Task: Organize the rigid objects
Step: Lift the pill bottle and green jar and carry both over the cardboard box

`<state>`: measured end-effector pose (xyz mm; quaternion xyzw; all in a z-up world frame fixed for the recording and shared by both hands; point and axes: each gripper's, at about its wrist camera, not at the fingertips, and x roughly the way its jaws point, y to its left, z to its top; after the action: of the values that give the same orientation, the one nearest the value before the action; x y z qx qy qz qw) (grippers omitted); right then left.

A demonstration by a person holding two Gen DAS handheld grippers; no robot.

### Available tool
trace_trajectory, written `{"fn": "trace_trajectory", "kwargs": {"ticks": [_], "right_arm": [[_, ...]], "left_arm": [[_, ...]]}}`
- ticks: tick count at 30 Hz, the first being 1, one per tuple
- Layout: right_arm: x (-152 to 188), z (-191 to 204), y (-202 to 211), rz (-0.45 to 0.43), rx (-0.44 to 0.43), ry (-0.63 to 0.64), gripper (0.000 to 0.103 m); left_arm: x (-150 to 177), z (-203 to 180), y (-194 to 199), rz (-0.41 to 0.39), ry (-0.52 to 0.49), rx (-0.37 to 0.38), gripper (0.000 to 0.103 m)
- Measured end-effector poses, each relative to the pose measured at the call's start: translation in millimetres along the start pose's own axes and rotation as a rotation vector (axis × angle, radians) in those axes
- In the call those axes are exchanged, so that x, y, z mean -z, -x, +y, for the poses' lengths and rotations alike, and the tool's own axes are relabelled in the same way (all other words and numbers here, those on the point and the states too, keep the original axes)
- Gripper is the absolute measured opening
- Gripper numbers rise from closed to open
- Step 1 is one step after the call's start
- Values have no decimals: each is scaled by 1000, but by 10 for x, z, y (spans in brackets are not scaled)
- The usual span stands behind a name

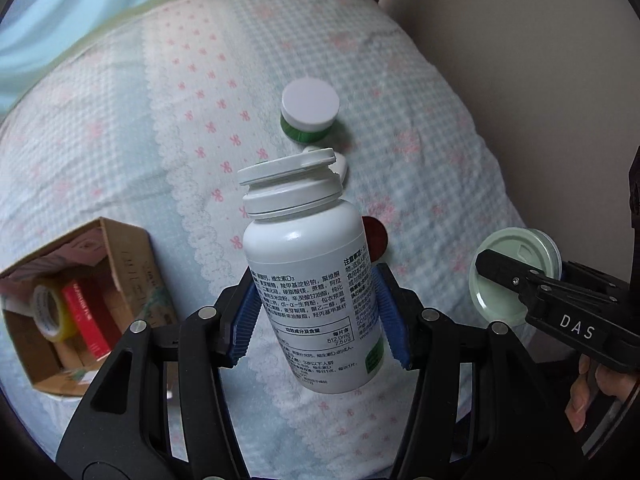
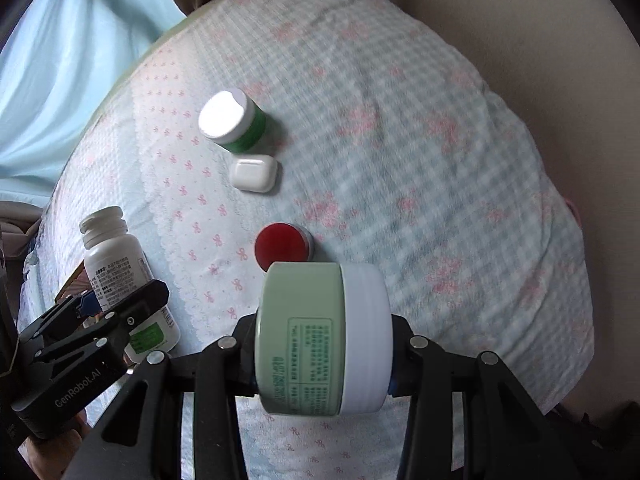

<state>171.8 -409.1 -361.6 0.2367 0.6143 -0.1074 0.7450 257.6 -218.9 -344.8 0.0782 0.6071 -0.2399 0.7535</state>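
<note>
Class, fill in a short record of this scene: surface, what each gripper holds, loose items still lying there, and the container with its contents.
Surface: bed cover, checked, with pink bows
Left gripper: shut on white supplement bottle, flip lid ajar
Right gripper: shut on pale green jar, held sideways
Loose items: green jar with white lid, white earbud case, small red-lidded tin
Container: open cardboard box holding a tape roll and a red box
</note>
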Motion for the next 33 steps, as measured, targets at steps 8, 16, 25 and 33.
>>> {"fn": "trace_trajectory", "kwargs": {"ticks": [8,16,25,33], "right_arm": [[41,490,876,-157,-13,201,39],[230,1189,1269,-200,-102,372,39],[729,2159,1431,-235,-184,469,39],[1095,3030,1238,-219,-246,409,39]], "left_arm": [[138,119,1044,-183,131,28,51],[545,660,1914,-304,246,-38,51],[1090,1554,2395,-342,303,-84,51],[1432,2495,2481,-292,262,-74,51]]}}
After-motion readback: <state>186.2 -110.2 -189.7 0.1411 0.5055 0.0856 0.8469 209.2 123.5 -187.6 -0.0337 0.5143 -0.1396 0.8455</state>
